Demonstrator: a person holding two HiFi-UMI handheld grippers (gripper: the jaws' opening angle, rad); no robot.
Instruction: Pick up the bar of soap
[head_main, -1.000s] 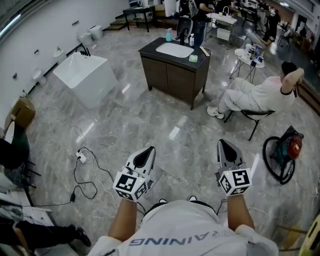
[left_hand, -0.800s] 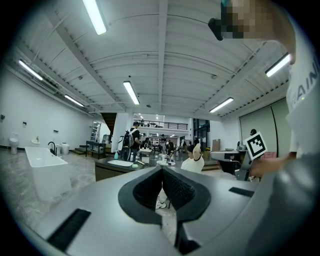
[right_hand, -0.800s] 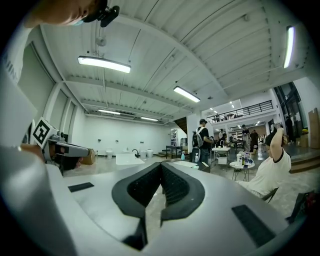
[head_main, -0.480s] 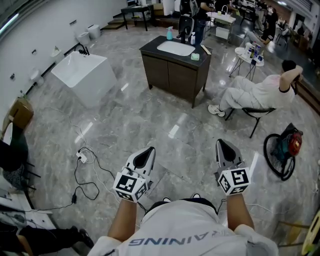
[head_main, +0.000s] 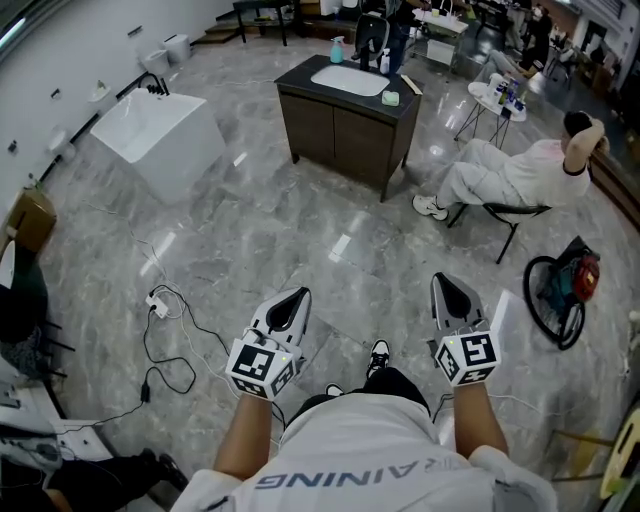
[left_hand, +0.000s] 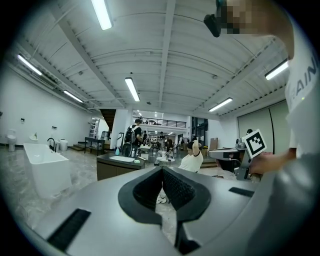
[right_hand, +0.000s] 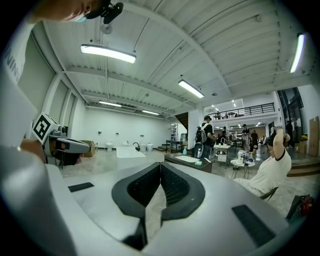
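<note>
- Two grippers sit side by side in front of the person's white shirt (head_main: 350, 450). The left gripper (head_main: 296, 297) and the right gripper (head_main: 446, 283) are well apart, and both point toward the far table.
- On the left gripper, the dark ribbed pads (left_hand: 149, 188) meet at their tips with nothing between them.
- The right gripper's pads (right_hand: 173, 185) are likewise pressed together and empty.
- Below the grippers is a grey marbled floor (head_main: 260, 230). One black shoe (head_main: 378, 356) with a white sole shows between the grippers, close to the person's body.
- A black cable (head_main: 160, 345) loops over the floor to the left of the left gripper.
- Farther on, the table (head_main: 345, 135) stands alone in the middle of the floor. It is a dark cabinet with a white sink (head_main: 348, 80) set into its top.
- The bar of soap (head_main: 390, 98) is pale green and lies on the table's top. It is right of the sink, near the top's right edge, and well apart from both grippers.
- A blue bottle (head_main: 338, 48) stands behind the sink's left end.
- Left of the table, near the wall, is a white bathtub (head_main: 155, 135).
- Right of the table, a seated person (head_main: 500, 185) leans back in a chair (head_main: 510, 235).
</note>
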